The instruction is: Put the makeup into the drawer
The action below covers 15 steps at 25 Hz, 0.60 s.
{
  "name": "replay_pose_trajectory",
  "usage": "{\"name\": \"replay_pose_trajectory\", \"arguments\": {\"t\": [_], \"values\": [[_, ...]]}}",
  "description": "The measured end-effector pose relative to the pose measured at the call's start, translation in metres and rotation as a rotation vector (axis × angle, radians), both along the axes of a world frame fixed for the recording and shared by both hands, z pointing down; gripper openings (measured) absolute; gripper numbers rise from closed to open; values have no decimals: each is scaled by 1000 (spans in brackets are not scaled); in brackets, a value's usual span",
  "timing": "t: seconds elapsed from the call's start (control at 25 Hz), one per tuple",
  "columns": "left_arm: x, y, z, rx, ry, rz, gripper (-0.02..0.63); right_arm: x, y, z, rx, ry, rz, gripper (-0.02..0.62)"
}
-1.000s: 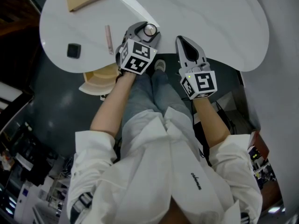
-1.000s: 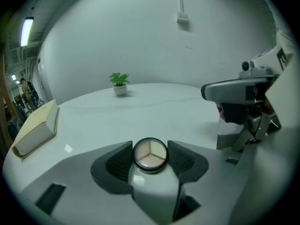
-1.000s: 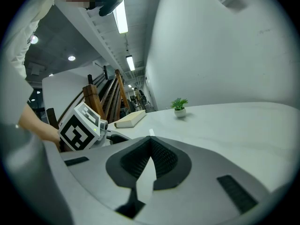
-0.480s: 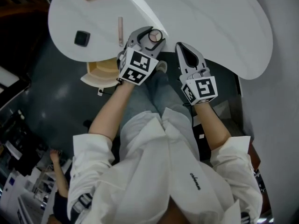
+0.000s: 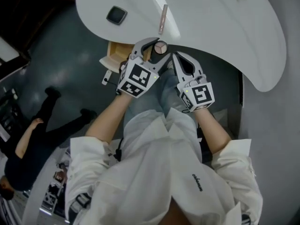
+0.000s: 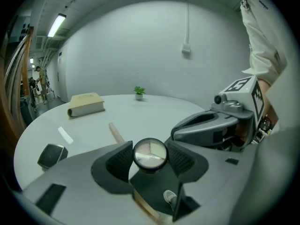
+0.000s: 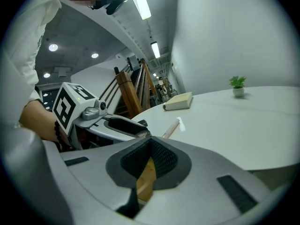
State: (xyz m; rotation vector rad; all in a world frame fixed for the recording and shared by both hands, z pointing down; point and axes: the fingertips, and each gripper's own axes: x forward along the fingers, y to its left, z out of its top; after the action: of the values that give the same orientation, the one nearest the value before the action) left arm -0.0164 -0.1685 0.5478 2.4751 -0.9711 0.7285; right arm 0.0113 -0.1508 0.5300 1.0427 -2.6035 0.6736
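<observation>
Left tool: it is closed on a round compact, which is gripped at its sides by the two ribbed pads, its pale lid turned toward the camera.
Round compact, seen from the head view: it is held in the air at the near edge of the white surface, just beside the wooden drawer and not inside it.
Right tool: its jaws are drawn together with nothing gripped; only a sliver of light wood is seen through the slit between the pads. It is carried just beside the left tool, apart from the compact.
Drawer: it is pulled out from under the surface's edge, at the left of the left tool in the head view.
Other makeup: a dark square case and a pink stick are left lying on the surface, well apart from each other.
Far side of the surface: a book is laid flat and a small potted plant is stood upright.
Background: a person in dark clothes is seen on the grey floor at the left.
</observation>
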Motion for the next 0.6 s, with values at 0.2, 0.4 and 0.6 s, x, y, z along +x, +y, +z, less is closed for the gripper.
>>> {"name": "replay_pose_trajectory", "arguments": {"t": [0.2,0.4,0.6], "values": [[-45,36,11,-10,-32,43,245,-46,25,16,-30,31,-59,17],[-80,65,39,2,-102,199,245,-73,41,45,-50,79,-99,17],[-103,92,101,69,-274,542,245,-93,46,91,-73,141,-146,17]]}}
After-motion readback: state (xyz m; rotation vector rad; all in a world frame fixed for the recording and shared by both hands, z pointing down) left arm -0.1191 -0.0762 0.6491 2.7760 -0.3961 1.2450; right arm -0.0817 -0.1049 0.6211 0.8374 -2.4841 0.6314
